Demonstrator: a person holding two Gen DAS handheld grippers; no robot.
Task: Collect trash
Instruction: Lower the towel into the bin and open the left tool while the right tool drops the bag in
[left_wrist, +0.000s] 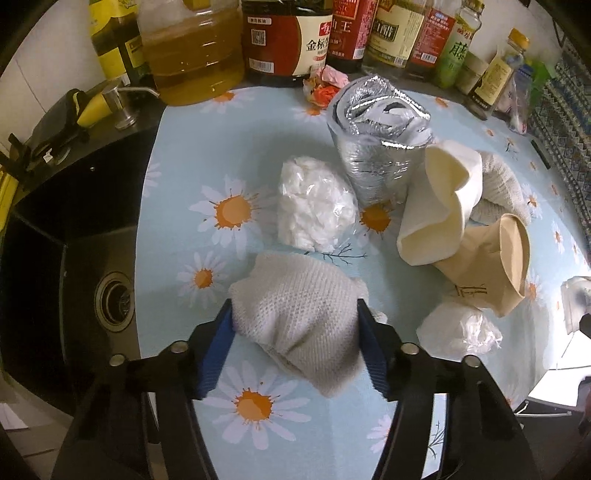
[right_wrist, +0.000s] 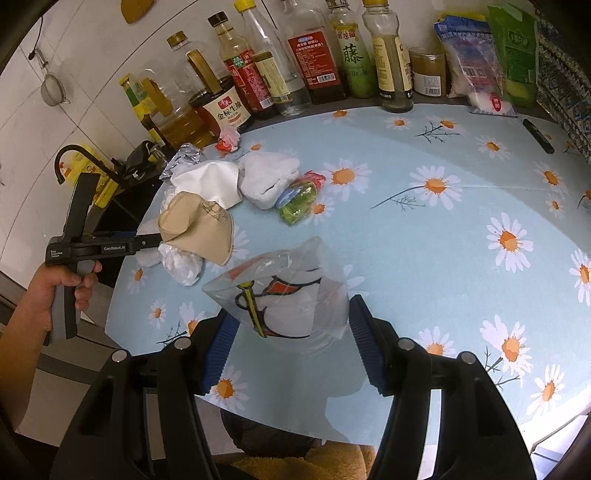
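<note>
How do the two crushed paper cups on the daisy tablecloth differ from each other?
The cream paper cup is pale off-white with no marking in view; the brown paper cup is kraft tan with a dark printed mark. The cream paper cup lies nearer the rolled foil bag, partly overlapping the brown paper cup, which lies nearer the table's edge. Both are crumpled, tipped on their sides, and in neither gripper.

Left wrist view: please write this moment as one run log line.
left tool: shut on grey cloth | right tool: around clear plastic bag | surface: daisy tablecloth
</note>
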